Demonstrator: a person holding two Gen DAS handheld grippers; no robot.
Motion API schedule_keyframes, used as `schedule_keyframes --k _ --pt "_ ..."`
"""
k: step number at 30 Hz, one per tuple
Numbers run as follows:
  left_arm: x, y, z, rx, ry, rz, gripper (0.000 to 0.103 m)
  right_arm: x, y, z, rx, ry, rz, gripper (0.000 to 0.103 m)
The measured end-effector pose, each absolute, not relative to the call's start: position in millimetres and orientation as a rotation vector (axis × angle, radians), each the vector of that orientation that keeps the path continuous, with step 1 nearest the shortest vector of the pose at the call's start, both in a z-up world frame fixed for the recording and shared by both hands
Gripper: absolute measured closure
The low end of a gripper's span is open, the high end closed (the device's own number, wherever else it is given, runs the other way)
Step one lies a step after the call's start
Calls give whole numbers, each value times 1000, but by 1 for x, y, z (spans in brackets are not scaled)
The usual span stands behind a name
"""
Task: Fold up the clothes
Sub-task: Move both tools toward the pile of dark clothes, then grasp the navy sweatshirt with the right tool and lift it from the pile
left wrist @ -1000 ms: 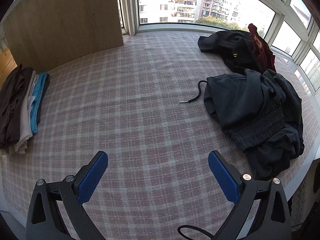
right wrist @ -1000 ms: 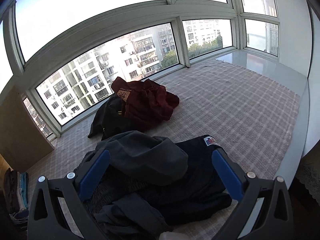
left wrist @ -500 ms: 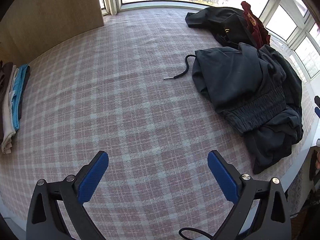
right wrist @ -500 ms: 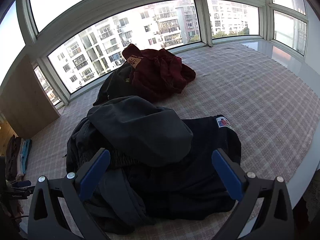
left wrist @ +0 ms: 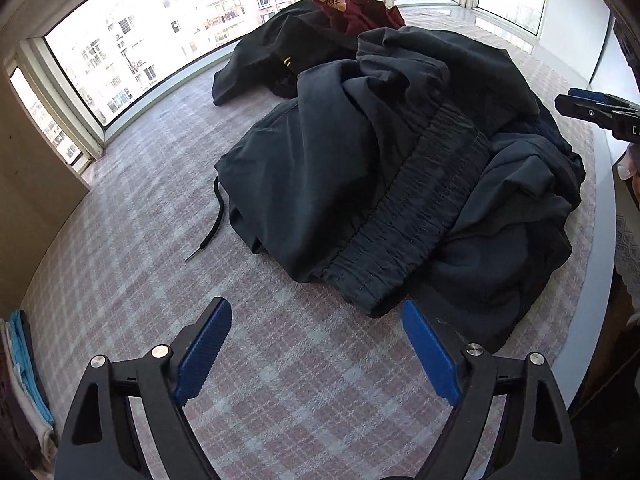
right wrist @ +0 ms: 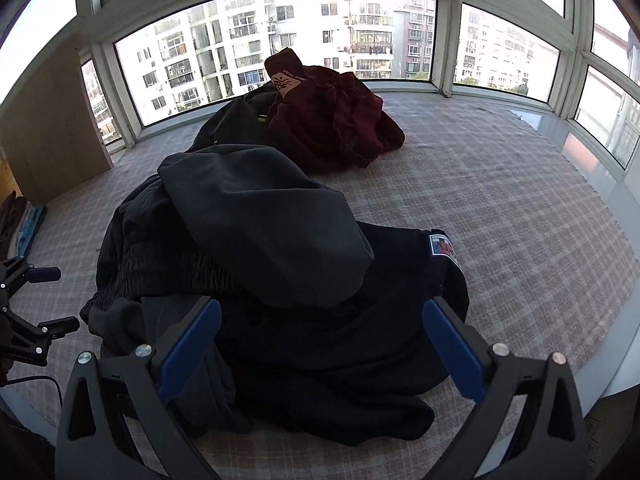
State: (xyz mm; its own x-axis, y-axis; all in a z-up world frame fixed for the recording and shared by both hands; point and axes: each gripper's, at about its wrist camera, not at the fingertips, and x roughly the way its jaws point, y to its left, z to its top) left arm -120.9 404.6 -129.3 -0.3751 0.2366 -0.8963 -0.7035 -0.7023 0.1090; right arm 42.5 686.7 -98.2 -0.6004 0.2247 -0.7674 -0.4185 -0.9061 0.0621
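A crumpled heap of dark grey trousers (left wrist: 360,152) with a gathered elastic waistband (left wrist: 416,208) lies on the checked cloth; its drawcord (left wrist: 212,224) trails left. My left gripper (left wrist: 316,344) hangs open just short of the waistband's near edge, holding nothing. In the right wrist view the same heap (right wrist: 260,224) lies on a dark navy garment (right wrist: 384,320) with a small label (right wrist: 442,246). My right gripper (right wrist: 320,340) is open low over the navy cloth, nothing pinched. Behind lie a black garment (right wrist: 228,124) and a maroon one (right wrist: 332,120).
A stack of folded clothes (left wrist: 20,380) sits at the far left by a wooden panel (right wrist: 48,128). Windows (right wrist: 320,40) ring the platform. The white ledge (left wrist: 596,260) marks the platform's right edge. Bare checked cloth (right wrist: 500,200) spreads to the right of the heap.
My left gripper swung right and closed in on the trouser heap, which now fills its view. My right gripper dropped lower and nearer to the navy garment. Both stayed open.
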Motion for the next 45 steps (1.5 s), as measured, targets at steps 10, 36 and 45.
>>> schedule_keyframes --k 10,36,45 --pt "-123 396 -115 -1229 644 2119 17 39 714 -117 -1235 393 2375 18" --pt "-127 342 -81 -1290 515 2192 16 74 788 -134 -970 1252 2314 90" --pt "-141 305 -63 -1262 413 2331 16 35 791 84 -564 792 2600 95"
